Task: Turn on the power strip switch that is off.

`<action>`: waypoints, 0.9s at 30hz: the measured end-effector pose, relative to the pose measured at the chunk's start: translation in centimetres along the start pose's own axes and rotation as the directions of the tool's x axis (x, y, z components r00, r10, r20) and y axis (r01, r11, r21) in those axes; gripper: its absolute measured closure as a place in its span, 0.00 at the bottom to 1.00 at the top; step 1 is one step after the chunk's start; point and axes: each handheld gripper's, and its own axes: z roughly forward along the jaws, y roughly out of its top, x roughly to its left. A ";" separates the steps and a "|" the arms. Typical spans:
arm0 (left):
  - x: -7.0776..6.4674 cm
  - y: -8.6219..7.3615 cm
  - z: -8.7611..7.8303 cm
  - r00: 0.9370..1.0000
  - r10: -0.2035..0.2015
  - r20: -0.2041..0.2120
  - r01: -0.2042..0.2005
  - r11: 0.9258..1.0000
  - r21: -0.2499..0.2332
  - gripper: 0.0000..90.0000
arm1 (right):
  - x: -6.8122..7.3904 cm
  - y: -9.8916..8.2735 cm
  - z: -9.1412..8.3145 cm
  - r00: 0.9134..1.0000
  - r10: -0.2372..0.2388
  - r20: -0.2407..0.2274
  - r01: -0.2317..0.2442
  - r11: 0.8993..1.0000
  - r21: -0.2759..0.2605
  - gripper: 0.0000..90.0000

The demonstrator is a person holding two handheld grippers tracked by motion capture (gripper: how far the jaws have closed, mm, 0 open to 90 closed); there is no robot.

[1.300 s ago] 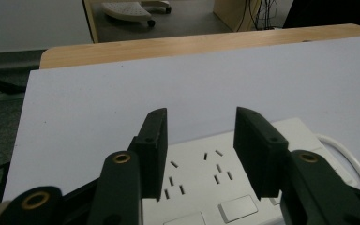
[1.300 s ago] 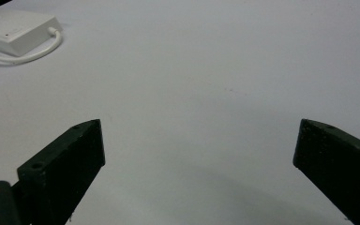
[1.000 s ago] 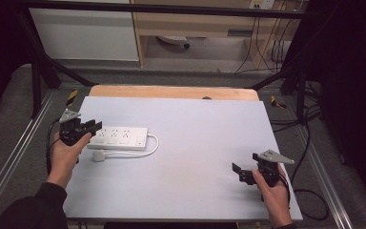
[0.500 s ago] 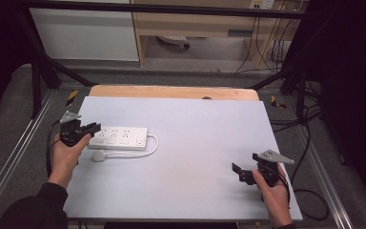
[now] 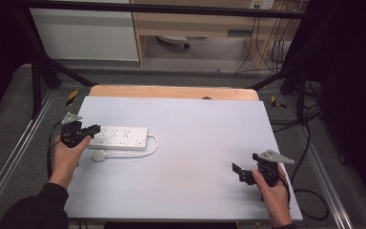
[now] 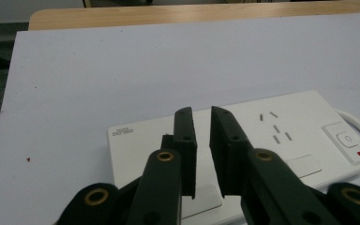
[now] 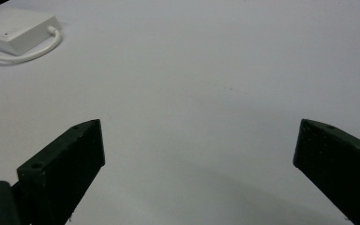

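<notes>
At the left end of the power strip (image 5: 118, 137) the left gripper (image 5: 91, 130) is held in the person's left hand (image 5: 66, 155), its tips over the strip's near-left corner. In the left gripper view its two black jaws stand almost together with only a narrow slit between them and nothing in that slit, hanging above the blank end of the strip (image 6: 243, 150); whether they touch its top I cannot tell.

The white strip lies flat on the pale table top (image 5: 195, 119), on the left half, with its long axis running left to right across the table. Its blank, labelled end points toward the left gripper and its switch end (a square button with a small red mark beside it) points right, toward the middle of the table. From that right end a white cable (image 5: 138, 151) loops round and runs back along the strip's near side to a white plug (image 5: 99, 156) lying just in front of the strip.

Well to the right of the strip, near the table's front right corner, the right gripper (image 5: 240, 172) sits in the right hand (image 5: 271, 191). Its jaws are spread wide over bare table, holding nothing.
</notes>
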 end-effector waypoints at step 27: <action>-0.1 -0.6 0.6 1.000 0.004 0.011 -0.004 0.999 0.035 0.94 | 0.0 0.0 0.0 1.000 0.002 -0.001 -0.002 1.000 0.000 0.03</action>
